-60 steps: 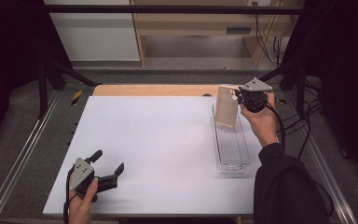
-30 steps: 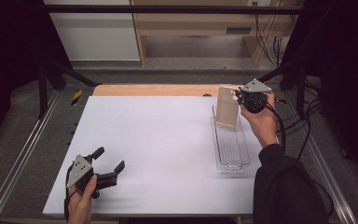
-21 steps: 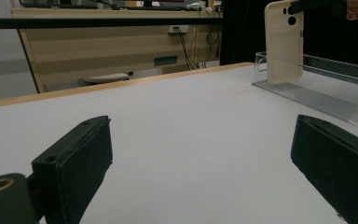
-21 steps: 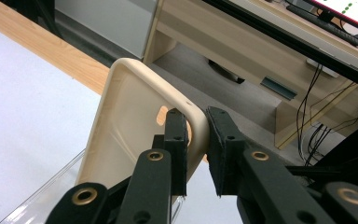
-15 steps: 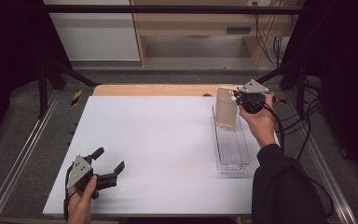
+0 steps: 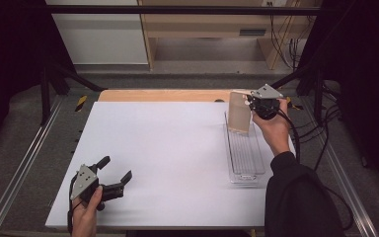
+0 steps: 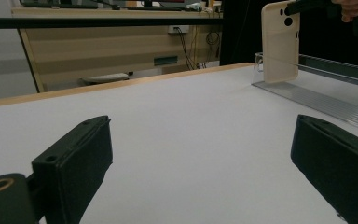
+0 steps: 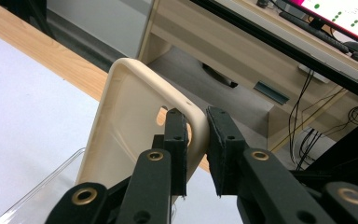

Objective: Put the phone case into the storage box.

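Lowering into the clear plastic rectangular tray (image 6: 245, 170) on the white table (image 6: 168, 148) looks like the step: keep the beige rubbery phone case (image 6: 239, 112) upright, centred over the tray's far end. Right gripper (image 8: 196, 128) pinches its top edge; left gripper (image 6: 114, 172) spread, empty.

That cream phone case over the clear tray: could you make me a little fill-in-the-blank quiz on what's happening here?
1. The right gripper is shut on the edge of a cream phone ____.
2. The phone case hangs over the far end of a clear plastic ____.
3. The left gripper rests on the white table with its jaws ____.

Missing words: case; tray; open
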`<state>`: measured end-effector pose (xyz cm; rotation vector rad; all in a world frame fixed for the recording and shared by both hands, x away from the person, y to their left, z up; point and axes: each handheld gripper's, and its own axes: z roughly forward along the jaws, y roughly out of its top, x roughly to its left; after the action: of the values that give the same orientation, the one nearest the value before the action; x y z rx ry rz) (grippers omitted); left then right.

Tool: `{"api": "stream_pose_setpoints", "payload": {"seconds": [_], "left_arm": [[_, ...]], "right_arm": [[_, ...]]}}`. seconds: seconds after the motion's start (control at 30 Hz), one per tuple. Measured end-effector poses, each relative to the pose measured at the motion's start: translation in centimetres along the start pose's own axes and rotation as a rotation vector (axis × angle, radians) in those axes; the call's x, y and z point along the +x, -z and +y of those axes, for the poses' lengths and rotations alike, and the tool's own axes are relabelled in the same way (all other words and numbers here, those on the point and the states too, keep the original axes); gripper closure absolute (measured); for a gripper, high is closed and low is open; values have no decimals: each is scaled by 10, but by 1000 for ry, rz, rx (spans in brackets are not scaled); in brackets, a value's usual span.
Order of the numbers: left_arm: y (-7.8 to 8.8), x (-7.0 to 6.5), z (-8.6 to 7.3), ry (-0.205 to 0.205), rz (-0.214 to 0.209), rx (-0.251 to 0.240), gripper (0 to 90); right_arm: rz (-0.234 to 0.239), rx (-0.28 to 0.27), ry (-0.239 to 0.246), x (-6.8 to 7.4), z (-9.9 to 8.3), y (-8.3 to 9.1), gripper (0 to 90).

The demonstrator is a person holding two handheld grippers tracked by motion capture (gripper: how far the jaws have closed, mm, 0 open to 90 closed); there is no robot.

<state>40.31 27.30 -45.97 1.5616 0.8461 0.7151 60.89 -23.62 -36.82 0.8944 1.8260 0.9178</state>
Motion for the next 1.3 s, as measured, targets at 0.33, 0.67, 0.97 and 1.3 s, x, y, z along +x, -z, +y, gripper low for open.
{"api": "stream_pose_setpoints", "payload": {"seconds": [0.33,0.67,0.97,1.3], "left_arm": [[0,0,0,-1,0,0,50],[0,-1,0,-1,-4,1,50],[-1,-1,0,0,-4,1,50],[0,-1,0,2,-4,0,50]], "right_arm": [[-14,-4,0,3,-1,-6,785],[-15,-9,-8,3,-1,-9,785],[-20,-7,-8,4,-2,-12,785],[-25,-8,-11,5,-2,-13,784]]}}
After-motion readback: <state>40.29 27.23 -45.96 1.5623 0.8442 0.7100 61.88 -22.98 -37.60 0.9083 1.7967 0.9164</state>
